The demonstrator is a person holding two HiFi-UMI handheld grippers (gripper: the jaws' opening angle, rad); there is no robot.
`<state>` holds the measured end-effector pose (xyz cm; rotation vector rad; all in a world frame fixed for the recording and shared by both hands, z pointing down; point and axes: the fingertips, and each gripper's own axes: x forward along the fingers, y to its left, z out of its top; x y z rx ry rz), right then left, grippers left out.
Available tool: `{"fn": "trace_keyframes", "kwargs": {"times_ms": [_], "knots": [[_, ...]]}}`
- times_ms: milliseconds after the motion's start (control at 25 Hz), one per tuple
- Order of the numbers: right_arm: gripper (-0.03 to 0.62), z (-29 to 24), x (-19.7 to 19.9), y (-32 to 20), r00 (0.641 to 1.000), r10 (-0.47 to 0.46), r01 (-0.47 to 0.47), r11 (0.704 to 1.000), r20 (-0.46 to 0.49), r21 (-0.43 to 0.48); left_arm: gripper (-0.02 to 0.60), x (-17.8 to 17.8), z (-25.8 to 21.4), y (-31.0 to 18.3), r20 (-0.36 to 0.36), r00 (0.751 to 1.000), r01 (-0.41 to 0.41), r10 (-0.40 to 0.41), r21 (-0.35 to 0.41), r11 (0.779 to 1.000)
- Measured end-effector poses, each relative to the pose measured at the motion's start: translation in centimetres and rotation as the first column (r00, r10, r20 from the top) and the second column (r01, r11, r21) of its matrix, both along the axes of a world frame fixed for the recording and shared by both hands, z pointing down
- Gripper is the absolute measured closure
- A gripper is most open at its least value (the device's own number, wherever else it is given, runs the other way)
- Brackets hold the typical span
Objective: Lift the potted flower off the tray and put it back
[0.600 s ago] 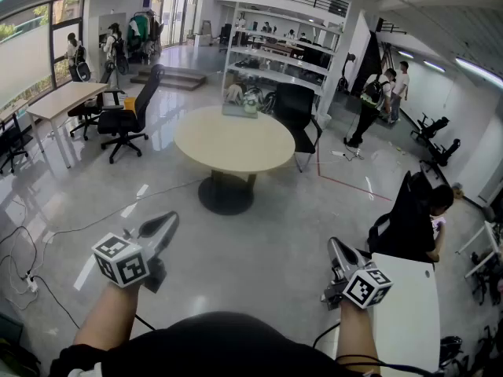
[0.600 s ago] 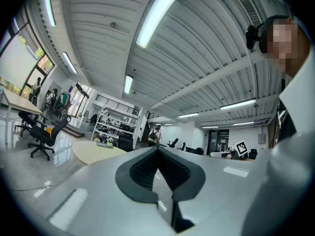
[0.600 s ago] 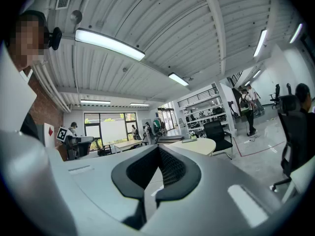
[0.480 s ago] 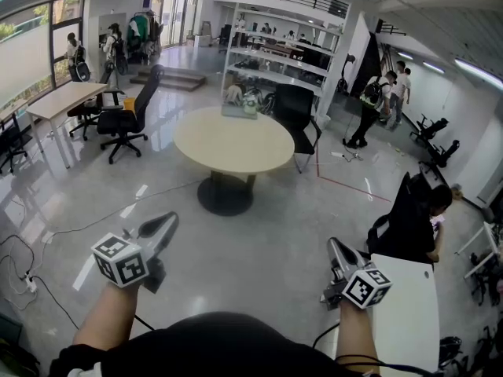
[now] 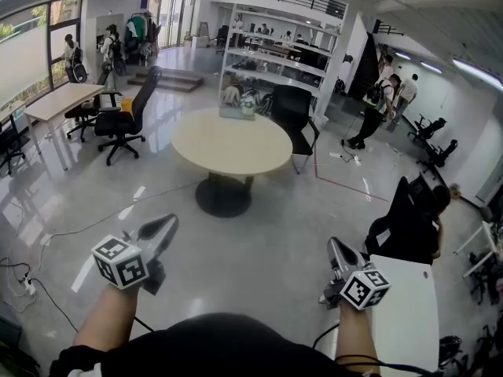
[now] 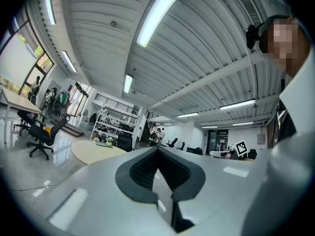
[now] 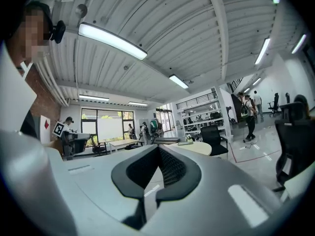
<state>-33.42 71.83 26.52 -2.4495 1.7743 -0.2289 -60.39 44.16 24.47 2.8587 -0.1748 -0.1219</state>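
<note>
step: approach, lift not yet begun | left tongs (image 5: pixel 167 222) closed, empty | right tongs (image 5: pixel 335 247) closed, empty | both well short of the round table (image 5: pixel 232 146) | tray (image 5: pixel 236 113) at the table's far edge, potted flower (image 5: pixel 250 102) apparently on it, too small to be sure | next: reach the table, open tongs around the pot

Open grey floor (image 5: pixel 259 242) lies free ahead of the left gripper (image 5: pixel 167 223) and right gripper (image 5: pixel 336 250), up to the round table (image 5: pixel 232 141) at 12 o'clock. A white desk (image 5: pixel 405 305) stands just beside the right gripper at 3 o'clock, with a seated person (image 5: pixel 413 226) at 2 o'clock. Office chairs (image 5: pixel 122 120) stand at 11 o'clock and cables (image 5: pixel 27 277) trail at 9 o'clock
</note>
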Motion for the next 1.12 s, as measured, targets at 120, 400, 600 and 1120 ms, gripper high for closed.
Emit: {"fn": "trace_keyframes", "kwargs": {"times_ms": [120, 400, 600, 1120], "knots": [[0.58, 0.1, 0.2, 0.0, 1.0, 0.005, -0.005, 1.0, -0.011, -0.002, 0.589, 0.2, 0.2, 0.0, -0.002, 1.0, -0.006, 0.006, 0.003, 1.0], [0.58, 0.2, 0.5, 0.1, 1.0, 0.004, -0.004, 1.0, -0.004, -0.004, 0.589, 0.8, -0.1, 0.2, 0.002, 1.0, -0.015, 0.015, 0.003, 1.0], [0.58, -0.3, 0.5, 0.1, 1.0, 0.001, -0.001, 1.0, -0.007, 0.001, 0.589, 1.3, -0.7, 0.3, 0.004, 1.0, -0.026, 0.026, 0.012, 1.0], [0.58, -0.4, 2.9, 4.2, 1.0, -0.012, 0.012, 1.0, -0.001, 0.014, 0.589, 4.9, -1.8, 4.5, 0.011, 0.999, -0.046, 0.046, 0.036, 0.998]]}}
